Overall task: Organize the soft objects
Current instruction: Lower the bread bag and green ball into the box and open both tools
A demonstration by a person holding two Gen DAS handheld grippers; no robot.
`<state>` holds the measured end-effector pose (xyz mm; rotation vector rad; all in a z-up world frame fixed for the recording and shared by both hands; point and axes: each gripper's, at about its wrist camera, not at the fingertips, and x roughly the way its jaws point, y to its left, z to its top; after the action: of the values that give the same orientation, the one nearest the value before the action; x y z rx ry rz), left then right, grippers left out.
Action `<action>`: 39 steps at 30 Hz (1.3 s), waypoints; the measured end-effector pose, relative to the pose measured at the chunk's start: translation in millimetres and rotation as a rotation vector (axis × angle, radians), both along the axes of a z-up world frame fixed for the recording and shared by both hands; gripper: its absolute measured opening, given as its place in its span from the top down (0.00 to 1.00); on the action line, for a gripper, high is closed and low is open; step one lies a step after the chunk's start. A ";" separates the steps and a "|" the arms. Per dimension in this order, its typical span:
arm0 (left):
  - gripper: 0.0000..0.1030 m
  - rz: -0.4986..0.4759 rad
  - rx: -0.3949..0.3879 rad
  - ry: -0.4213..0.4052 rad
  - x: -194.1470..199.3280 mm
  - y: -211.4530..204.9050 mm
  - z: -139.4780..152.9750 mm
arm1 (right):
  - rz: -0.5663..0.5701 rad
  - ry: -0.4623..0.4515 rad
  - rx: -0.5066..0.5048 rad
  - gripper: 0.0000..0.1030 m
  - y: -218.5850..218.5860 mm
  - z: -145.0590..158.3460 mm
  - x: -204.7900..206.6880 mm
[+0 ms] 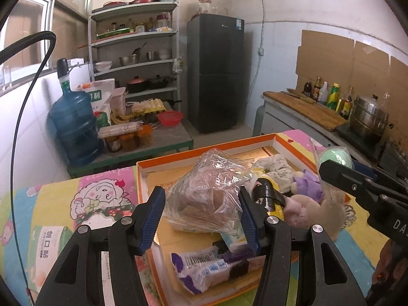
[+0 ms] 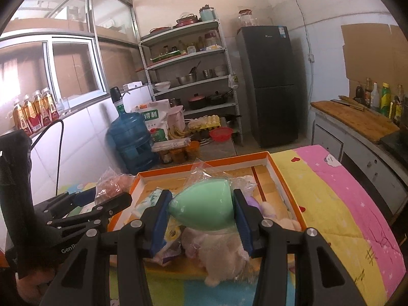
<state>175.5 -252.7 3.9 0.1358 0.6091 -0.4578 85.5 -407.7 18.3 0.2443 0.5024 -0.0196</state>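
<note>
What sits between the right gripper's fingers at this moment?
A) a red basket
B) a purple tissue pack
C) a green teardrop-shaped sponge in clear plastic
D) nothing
C: in the right wrist view, the right gripper is clamped on the green sponge, held over the orange tray.

Black hand-held gripper (image 1: 201,219), blue pads (image 1: 153,219)
</note>
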 end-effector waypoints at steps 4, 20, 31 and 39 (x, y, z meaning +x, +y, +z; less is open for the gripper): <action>0.43 0.005 0.010 0.025 9.7 -4.9 -8.6 | 0.004 0.015 0.002 0.53 -3.1 -4.7 13.1; 0.43 0.024 0.033 0.098 32.5 -15.3 -36.8 | 0.020 0.094 0.000 0.53 -9.2 -31.7 43.3; 0.42 0.027 0.009 0.121 37.9 -16.4 -40.9 | 0.015 0.100 0.004 0.51 -9.9 -38.3 48.8; 0.40 0.030 0.010 0.129 37.1 -14.1 -39.8 | 0.020 0.081 0.028 0.39 -12.3 -36.2 46.0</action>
<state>212.7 -266.7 -35.9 0.1075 0.7390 -0.4369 131.6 -420.1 -17.9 0.2669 0.5862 -0.0030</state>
